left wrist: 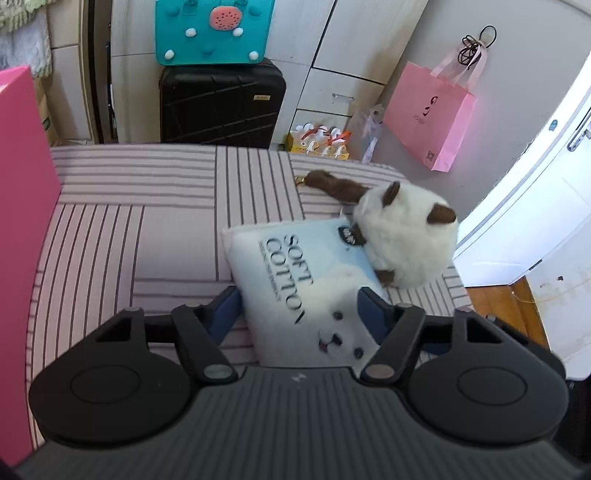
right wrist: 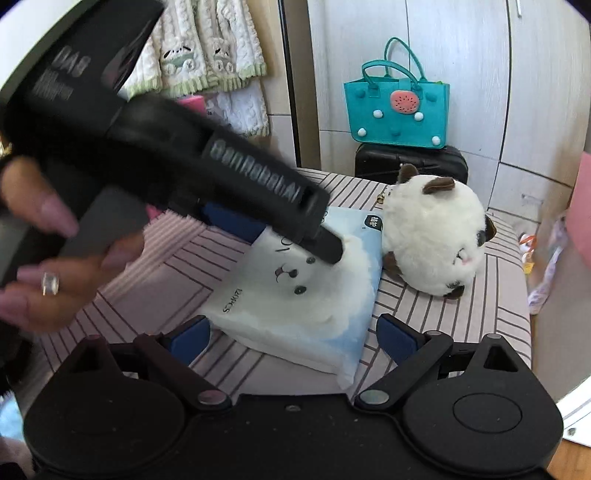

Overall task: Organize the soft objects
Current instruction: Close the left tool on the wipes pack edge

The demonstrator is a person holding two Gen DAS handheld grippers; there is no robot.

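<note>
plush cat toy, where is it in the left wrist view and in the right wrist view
Left wrist view: plush cat toy right of centre, against the soft cotton pack.
Right wrist view: plush cat toy right of centre, beside the same pack.
Shared landmark: teal bag on the black suitcase.

A bed [left wrist: 140,221] with a pale pink cover crossed by dark stripes in blocks fills the middle of both views. 2 things lie on it: a white and light-blue pack of cotton tissues [left wrist: 295,280] printed "SOFT COTTON" with a small animal face, lying flat at the centre of the frame, and a round white plush cat [left wrist: 406,236] with brown ears and tail just right of it, touching the pack's edge. A small gold clasp [left wrist: 300,180] rests on the cover by the tail's tip.
</note>
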